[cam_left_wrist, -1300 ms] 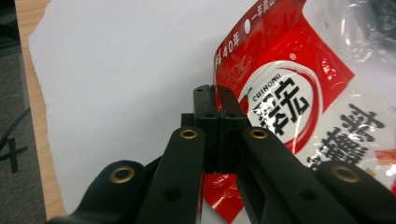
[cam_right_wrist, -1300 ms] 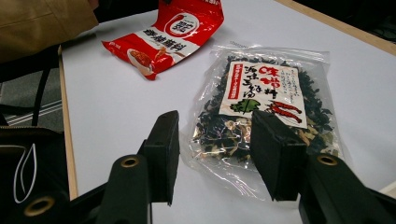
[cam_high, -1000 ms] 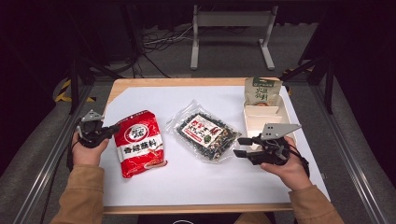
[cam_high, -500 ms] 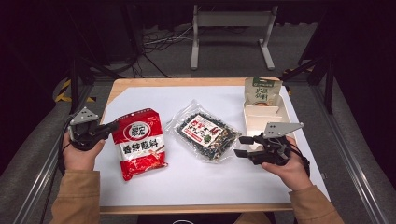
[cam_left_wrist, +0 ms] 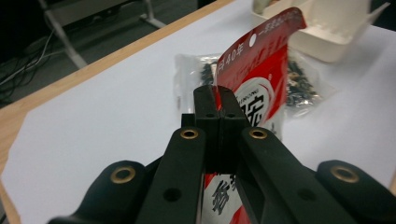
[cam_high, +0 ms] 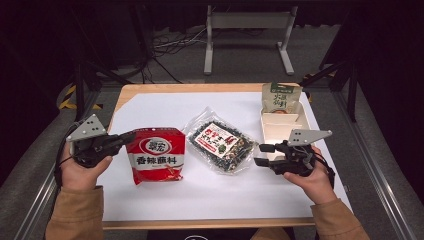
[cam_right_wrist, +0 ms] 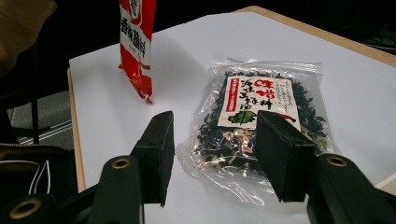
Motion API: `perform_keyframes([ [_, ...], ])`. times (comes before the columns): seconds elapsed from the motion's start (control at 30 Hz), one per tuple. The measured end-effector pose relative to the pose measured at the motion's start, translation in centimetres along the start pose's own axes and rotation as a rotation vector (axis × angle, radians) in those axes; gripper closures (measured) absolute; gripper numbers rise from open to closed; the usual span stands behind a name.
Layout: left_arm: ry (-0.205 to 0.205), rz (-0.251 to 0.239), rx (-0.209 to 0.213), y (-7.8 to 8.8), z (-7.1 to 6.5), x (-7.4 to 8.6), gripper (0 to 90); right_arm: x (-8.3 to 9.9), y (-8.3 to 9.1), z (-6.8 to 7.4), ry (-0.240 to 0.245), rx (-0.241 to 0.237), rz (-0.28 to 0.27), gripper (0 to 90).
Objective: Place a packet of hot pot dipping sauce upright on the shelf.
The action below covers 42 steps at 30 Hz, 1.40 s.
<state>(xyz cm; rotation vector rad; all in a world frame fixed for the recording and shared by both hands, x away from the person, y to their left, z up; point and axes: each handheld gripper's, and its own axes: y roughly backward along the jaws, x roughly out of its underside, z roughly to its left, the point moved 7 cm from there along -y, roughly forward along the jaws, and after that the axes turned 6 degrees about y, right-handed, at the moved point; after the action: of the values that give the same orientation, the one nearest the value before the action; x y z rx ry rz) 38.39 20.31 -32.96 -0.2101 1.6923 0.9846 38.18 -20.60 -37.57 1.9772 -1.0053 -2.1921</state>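
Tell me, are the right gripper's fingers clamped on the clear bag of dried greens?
No, in the right gripper view the right gripper stands open, its fingers apart just short of the clear bag, not pressing it.

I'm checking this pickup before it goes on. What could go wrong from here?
The left claw pinches only the edge of the red packet, so it may slip or swing as it rises. The right claw, jaws just opening, stands by the clear seaweed bag; closing there might crumple its loose film.
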Motion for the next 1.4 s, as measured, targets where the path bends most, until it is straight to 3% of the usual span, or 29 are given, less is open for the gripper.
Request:
perform_keyframes([
  [0.1,-0.061,0.009,0.064,0.1,-1.6,-0.5,90.0,0.1,0.0,0.0,0.001,-0.003,0.004,47.5],
  [0.3,-0.128,0.002,0.113,-0.2,-3.7,-1.6,90.0,-0.4,0.1,0.2,-0.004,-0.029,-0.024,47.5],
  [0.47,-0.134,-0.027,0.126,-0.4,-4.5,-2.4,90.0,-0.6,0.2,0.4,-0.001,-0.034,-0.031,47.4],
  [0.73,-0.152,-0.067,0.209,-0.8,-6.4,-3.1,90.0,-1.3,-0.1,1.4,0.048,-0.041,-0.044,45.3],
  [1.0,-0.184,-0.072,0.270,-1.5,-8.3,-3.6,90.0,-1.6,-1.1,2.2,0.081,-0.029,-0.016,43.6],
  [1.4,-0.226,-0.073,0.349,-3.3,-11.0,-4.2,90.0,-2.5,-3.7,3.4,0.118,-0.064,-0.008,45.5],
])
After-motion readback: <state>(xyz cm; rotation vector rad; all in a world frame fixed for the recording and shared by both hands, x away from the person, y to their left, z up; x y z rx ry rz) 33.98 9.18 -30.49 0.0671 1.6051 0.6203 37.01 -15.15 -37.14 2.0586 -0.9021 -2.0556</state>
